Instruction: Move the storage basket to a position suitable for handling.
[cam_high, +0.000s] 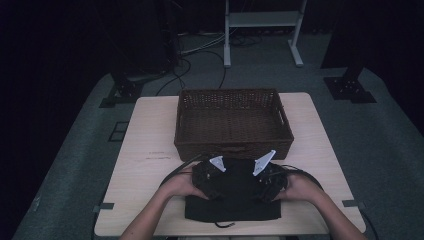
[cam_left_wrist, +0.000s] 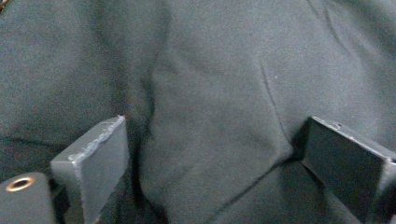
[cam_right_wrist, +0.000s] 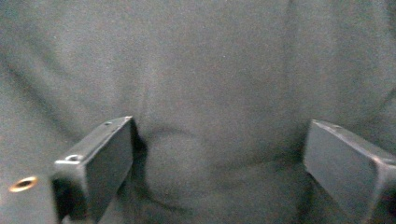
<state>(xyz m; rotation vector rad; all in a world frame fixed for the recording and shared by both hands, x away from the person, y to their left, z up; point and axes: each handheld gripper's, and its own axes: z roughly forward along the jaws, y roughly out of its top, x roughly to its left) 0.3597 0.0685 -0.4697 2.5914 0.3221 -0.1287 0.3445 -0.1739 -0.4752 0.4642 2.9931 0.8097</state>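
Black cloth (cam_high: 233, 202) on wooden table (cam_high: 145, 150), wicker basket (cam_high: 233, 122) behind; dim room.

On my table (cam_high: 150, 130) I count one dark folded cloth (cam_high: 232, 200), one brown wicker basket (cam_high: 232, 120), and my two grippers, the left gripper (cam_high: 212, 175) and the right gripper (cam_high: 267, 175), each carrying one grey three-cornered plate.

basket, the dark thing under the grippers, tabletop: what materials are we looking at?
Basket: woven wicker or rattan by the look, dark brown, matte; open weave shows in the walls.
Dark cloth: soft fabric, likely a knit or fleece, matte black; it creases and bunches between the open jaws.
Table: pale wood-look top, possibly laminate; smooth with faint grain, so I can't say which.
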